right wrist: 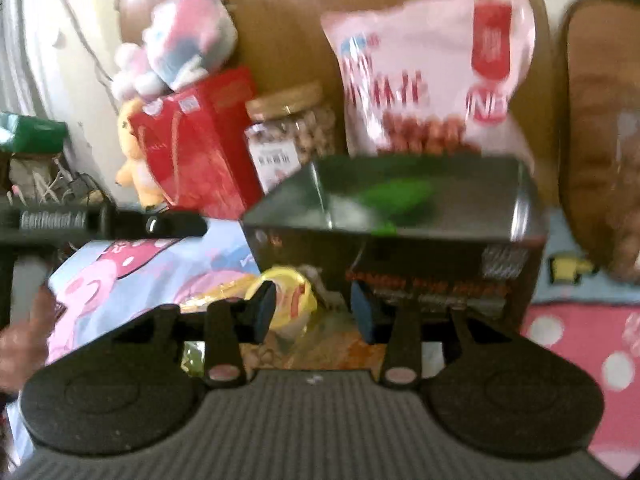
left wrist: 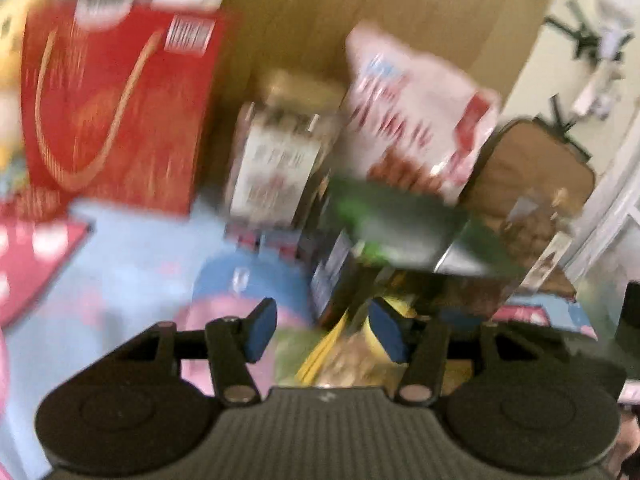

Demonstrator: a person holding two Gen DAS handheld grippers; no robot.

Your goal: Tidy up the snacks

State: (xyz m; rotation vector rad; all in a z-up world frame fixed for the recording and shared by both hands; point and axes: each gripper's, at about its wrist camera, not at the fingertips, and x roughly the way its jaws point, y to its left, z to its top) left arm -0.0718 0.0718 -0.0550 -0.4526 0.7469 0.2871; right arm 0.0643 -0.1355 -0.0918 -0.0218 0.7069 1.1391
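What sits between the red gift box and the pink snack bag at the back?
A clear jar of nuts with a tan lid, between red gift box and pink snack bag; clearest in the right wrist view.

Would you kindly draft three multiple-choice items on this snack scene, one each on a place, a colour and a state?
1. Where does the clear jar stand?
A. On the dark box
B. Between the red box and the pink bag
C. Inside the red box

2. What colour is the jar's lid?
A. Tan
B. Blue
C. Black

3. How is the right tool?
A. Shut on the jar
B. Shut on the pink bag
C. Open

Answers: 1 B, the jar sits between them against the brown board; 2 A, the lid looks tan; 3 C, its pads stand apart over a yellow packet.
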